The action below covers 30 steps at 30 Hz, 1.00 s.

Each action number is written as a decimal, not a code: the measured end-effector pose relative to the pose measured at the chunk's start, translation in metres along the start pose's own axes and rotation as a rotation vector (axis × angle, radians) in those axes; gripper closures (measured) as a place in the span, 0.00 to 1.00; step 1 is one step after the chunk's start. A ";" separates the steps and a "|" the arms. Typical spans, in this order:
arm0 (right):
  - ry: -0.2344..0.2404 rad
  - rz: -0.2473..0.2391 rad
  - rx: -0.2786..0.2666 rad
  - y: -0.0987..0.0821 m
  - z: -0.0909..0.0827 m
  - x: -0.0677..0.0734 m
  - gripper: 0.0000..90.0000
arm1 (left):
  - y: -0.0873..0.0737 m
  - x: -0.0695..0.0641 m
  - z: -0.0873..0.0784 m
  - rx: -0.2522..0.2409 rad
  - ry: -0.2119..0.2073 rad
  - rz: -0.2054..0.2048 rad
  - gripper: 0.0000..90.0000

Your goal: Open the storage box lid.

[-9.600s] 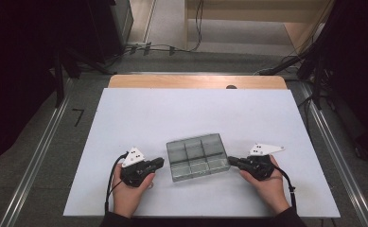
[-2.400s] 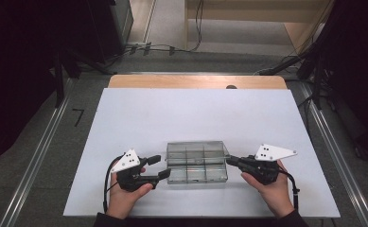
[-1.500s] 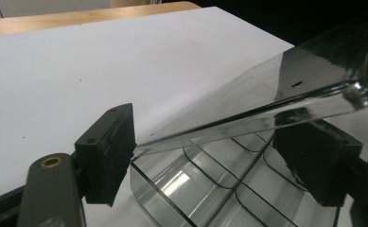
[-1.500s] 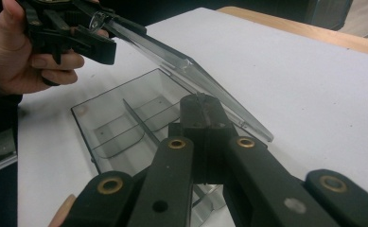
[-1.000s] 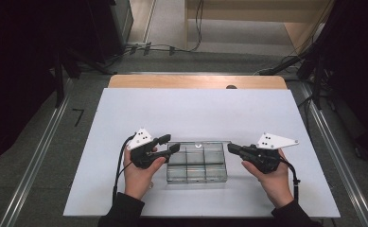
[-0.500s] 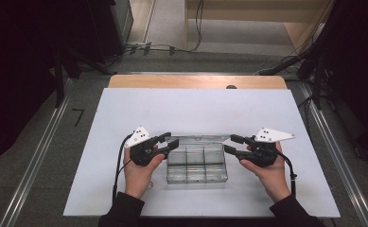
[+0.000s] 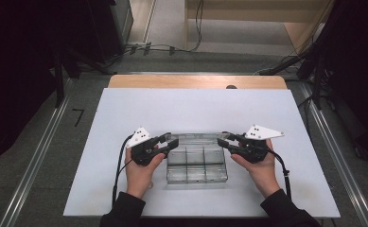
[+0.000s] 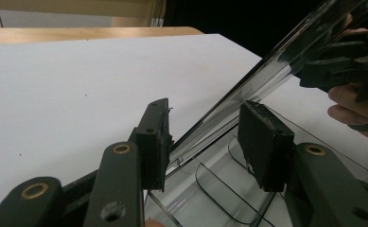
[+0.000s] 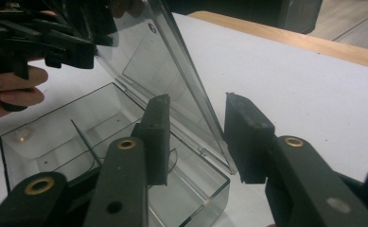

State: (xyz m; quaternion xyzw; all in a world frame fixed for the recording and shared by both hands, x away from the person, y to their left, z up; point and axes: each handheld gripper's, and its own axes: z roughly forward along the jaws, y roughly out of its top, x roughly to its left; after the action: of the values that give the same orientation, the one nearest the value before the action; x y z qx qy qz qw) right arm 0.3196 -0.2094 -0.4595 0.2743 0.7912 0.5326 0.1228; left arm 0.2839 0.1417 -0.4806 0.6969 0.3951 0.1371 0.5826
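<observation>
Box: a clear plastic compartment box [image 7: 197, 165] sits on the white table [image 7: 196, 109], lower centre of the high view, between the two hands; its dividers show through the walls.
Lid: the clear lid [image 9: 172, 71] is raised on its far hinge and stands steeply tilted above the open compartments; in the left gripper view it runs as a bright edge [image 8: 267, 75] from the centre to the upper right.
Left gripper: the left gripper [image 7: 167, 142] is at the lid's left end. Its jaws stand partly apart with the lid's edge passing between them; one pad [image 8: 155, 142] seems to touch the plastic, the other stands clear, so no firm grip.
Right gripper: the right gripper [image 7: 225, 140] is at the lid's right end. Its jaws have just been closing, yet a gap shows on both sides of the lid edge between them; they straddle it, unclamped.
Step in hand: opening the box, lid about upright, judged from its angle.
Next move: probably swing the lid further back with both ends moving evenly, so the thin plastic does not twist, and keep the base from sliding.
</observation>
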 end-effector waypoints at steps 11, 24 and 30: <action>-0.007 0.015 -0.015 0.001 0.000 -0.001 0.74 | 0.001 0.001 -0.001 -0.016 -0.017 -0.026 0.63; -0.014 0.045 -0.017 0.001 -0.001 0.001 0.79 | 0.002 0.002 -0.002 -0.014 -0.024 -0.053 0.67; -0.011 0.076 -0.012 0.001 -0.001 0.000 0.83 | 0.002 0.003 -0.003 -0.010 -0.027 -0.073 0.72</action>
State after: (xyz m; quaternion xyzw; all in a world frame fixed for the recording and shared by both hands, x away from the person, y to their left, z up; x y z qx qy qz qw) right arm 0.3191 -0.2101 -0.4583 0.3064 0.7764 0.5400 0.1083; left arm 0.2855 0.1459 -0.4786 0.6807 0.4118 0.1084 0.5961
